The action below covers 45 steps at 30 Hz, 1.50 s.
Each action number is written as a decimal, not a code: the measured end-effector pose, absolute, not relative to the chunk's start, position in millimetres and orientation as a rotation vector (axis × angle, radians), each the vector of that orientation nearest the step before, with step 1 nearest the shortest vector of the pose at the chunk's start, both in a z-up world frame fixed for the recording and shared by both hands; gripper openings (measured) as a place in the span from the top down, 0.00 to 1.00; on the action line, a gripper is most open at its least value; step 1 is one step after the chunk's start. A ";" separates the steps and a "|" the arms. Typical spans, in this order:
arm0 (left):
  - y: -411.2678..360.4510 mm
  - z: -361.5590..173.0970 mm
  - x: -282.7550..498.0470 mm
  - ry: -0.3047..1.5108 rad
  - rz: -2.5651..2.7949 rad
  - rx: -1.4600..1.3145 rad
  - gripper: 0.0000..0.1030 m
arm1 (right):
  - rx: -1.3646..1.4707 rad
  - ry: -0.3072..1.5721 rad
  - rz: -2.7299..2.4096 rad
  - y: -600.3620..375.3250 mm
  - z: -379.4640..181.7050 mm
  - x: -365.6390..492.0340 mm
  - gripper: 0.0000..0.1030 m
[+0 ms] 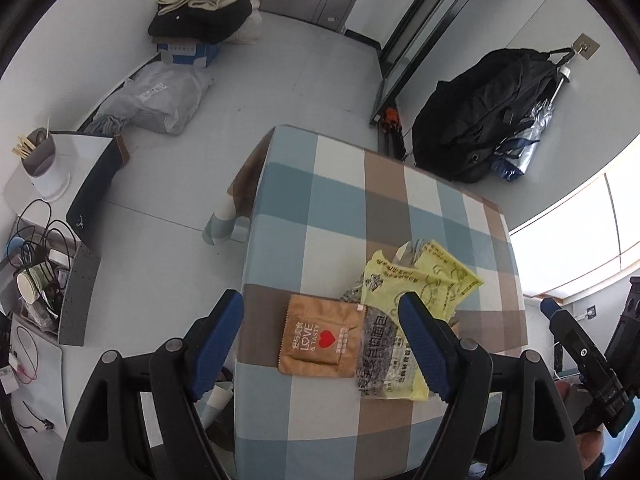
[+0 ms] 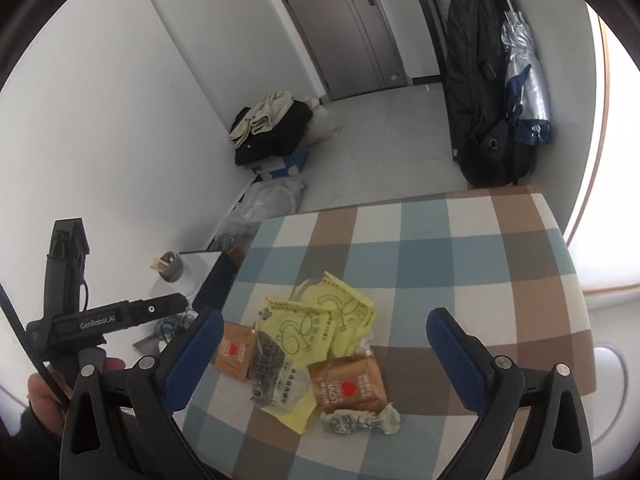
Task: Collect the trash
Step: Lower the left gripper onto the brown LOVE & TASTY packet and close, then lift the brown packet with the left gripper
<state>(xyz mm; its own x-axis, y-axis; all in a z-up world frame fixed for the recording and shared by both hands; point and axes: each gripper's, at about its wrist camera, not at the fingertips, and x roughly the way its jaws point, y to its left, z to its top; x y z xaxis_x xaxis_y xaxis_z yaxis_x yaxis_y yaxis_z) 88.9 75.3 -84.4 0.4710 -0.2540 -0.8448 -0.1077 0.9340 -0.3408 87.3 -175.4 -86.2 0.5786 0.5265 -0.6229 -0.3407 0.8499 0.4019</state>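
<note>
Trash lies on a checked tablecloth. A brown "LOVE & TASTY" packet lies next to yellow wrappers. In the right wrist view a second brown packet lies in front of the yellow wrappers, with the first packet at the left and a crumpled candy wrapper nearest. My left gripper is open and empty, hovering above the first brown packet. My right gripper is open and empty above the pile.
A black backpack and a folded umbrella hang on the wall beyond the table. Clothes on a box and a plastic bag lie on the floor. A cluttered side shelf with a toothpick cup stands left.
</note>
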 end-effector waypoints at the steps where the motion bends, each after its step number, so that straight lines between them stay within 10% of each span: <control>1: 72.5 -90.2 90.0 1.108 -0.097 -0.358 0.25 | 0.267 0.824 0.504 -176.3 -90.1 90.2 0.00; 29: 27.3 -137.4 98.3 1.245 -0.093 -0.007 0.25 | 0.297 0.832 0.495 -194.8 -86.7 100.0 0.00; 45: 29.2 -134.0 91.8 1.247 -0.110 0.000 0.48 | 0.257 0.825 0.445 -194.7 -89.8 94.1 0.00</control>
<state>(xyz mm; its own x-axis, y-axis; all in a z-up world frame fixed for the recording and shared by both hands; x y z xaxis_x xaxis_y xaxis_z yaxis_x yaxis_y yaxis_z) 91.8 29.2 -134.0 0.3139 -0.0836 -0.9458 0.0840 0.9947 -0.0601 94.1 -194.7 -89.8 0.5943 0.4763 -0.6481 -0.2804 0.8779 0.3881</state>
